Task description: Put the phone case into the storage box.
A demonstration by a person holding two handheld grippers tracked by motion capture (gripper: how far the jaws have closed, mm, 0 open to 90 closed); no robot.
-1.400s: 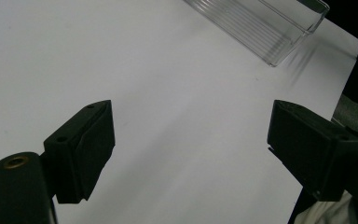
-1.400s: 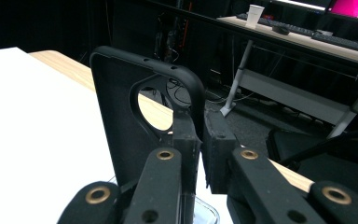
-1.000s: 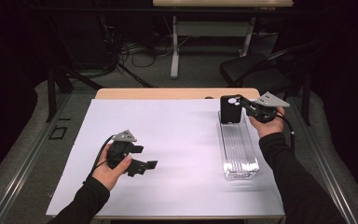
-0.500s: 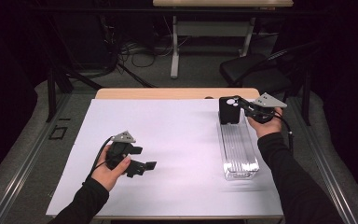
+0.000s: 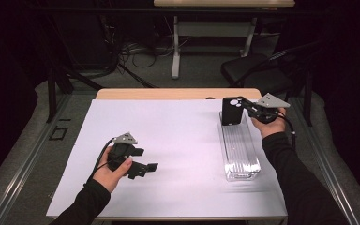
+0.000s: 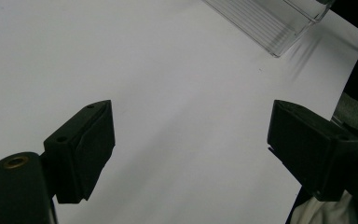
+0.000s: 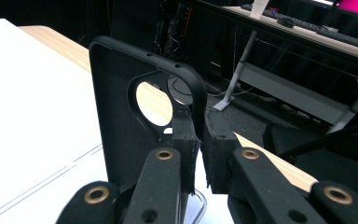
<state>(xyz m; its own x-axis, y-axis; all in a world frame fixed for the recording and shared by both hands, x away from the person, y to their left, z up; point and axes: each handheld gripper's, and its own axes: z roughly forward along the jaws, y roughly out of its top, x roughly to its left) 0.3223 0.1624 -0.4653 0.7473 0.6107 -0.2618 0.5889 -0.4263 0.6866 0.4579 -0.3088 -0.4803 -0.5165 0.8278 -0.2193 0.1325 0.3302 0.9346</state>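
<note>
A black phone case (image 5: pixel 232 111) is up off the bench, standing upright above the far end of a clear plastic tray (image 5: pixel 239 149), with the right gripper (image 5: pixel 243 108) clenched on its edge. In the right gripper view the case (image 7: pixel 135 126) is pinched at its side wall, its round camera hole facing us. The tray lies lengthwise on the white sheet (image 5: pixel 178 140) that covers the bench, on the right side. Well apart, at the near left, the left gripper (image 5: pixel 143 168) hangs just over the sheet, jaws spread wide and holding nothing; its own view catches the tray's corner (image 6: pixel 279 23). Beyond the bench, a dark chair (image 5: pixel 255 70) and cables (image 5: pixel 136 51) lie on the floor.
</note>
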